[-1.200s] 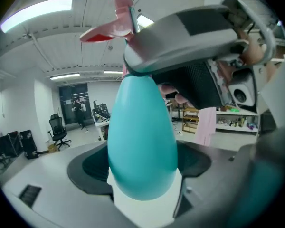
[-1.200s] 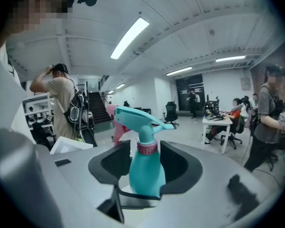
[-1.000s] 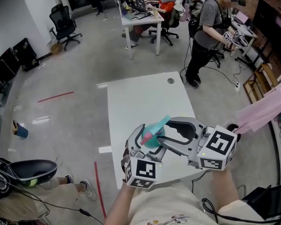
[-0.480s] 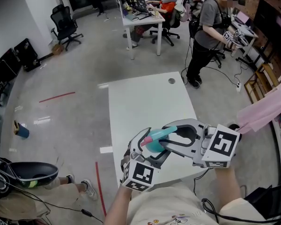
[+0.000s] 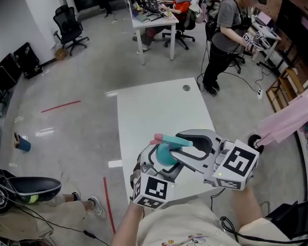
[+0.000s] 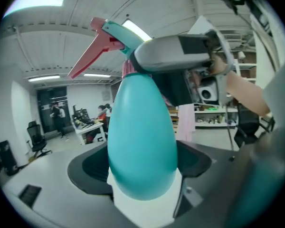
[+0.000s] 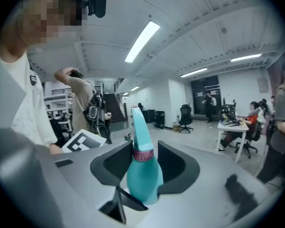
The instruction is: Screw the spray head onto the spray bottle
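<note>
Left gripper (image 5: 159,163) is clamped on the belly of the teal egg-shaped plastic spray bottle (image 5: 168,155), holding it roughly upright in the air above the near end of the white bench (image 5: 159,106). Reaching in from the side, the right gripper (image 5: 182,147) has just been closing its jaws, and they sit pinched on the teal spray head with a pink trigger (image 5: 172,139), right at the pink collar (image 7: 143,154) where head meets bottle neck. With the head seated on the neck, the step in hand looks like the tightening itself; whether the thread is fully home cannot be told. Next comes a roll of the right wrist to turn the collar while the left gripper stops the bottle spinning, then a release and regrip if more turns are needed.
</note>
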{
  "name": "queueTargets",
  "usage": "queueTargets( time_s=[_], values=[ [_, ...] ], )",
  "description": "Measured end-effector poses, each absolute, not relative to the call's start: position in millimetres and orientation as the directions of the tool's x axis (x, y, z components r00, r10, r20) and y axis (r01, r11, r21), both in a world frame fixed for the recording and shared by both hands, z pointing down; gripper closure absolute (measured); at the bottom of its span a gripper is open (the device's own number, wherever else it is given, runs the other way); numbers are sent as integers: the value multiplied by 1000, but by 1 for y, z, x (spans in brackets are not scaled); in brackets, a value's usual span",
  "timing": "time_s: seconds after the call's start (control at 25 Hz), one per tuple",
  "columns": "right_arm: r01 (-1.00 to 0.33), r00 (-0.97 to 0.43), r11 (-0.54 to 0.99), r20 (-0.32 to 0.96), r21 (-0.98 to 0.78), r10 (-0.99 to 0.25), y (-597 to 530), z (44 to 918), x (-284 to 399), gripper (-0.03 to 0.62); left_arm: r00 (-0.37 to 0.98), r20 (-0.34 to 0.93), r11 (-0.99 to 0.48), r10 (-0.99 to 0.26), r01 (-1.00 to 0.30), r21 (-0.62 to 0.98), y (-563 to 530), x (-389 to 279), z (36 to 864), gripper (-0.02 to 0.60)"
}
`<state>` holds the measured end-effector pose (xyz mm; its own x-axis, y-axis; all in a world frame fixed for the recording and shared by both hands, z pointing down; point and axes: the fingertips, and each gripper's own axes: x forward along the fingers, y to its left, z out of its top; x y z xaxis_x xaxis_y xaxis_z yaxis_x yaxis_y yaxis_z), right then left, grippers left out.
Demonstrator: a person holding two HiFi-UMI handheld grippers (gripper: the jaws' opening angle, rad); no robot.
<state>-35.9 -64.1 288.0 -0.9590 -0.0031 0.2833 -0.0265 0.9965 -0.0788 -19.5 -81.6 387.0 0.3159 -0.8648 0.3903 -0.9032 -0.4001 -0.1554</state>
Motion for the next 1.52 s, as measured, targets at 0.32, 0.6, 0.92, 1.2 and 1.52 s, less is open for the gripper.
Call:
queueTargets(
  time_s=[0.32, 0.6, 0.92, 1.2, 1.52],
  values=[
    [153, -945, 987, 285, -44, 160, -43, 278, -32, 461, 421, 407, -520, -811, -837, -171, -65, -14, 383, 175],
    [12, -959, 998, 281, -69, 31, -58, 280, -37, 462, 199, 402, -293, -894, -937, -187, -78, -27, 383, 175],
    [-140, -948, 984, 303, -112, -101, -70, 296, -36, 464, 25, 412, -146, -911, -954, -263, -86, -37, 397, 175],
    [-236, -940, 953, 292, -188, -175, -74, 293, -38, 462, -45, 406, -90, -913, -948, -305, -87, -46, 392, 175],
    [-189, -964, 961, 223, -204, -142, -76, 285, -24, 459, 84, 407, -164, -910, -972, -166, -91, -45, 397, 175]
  ],
)
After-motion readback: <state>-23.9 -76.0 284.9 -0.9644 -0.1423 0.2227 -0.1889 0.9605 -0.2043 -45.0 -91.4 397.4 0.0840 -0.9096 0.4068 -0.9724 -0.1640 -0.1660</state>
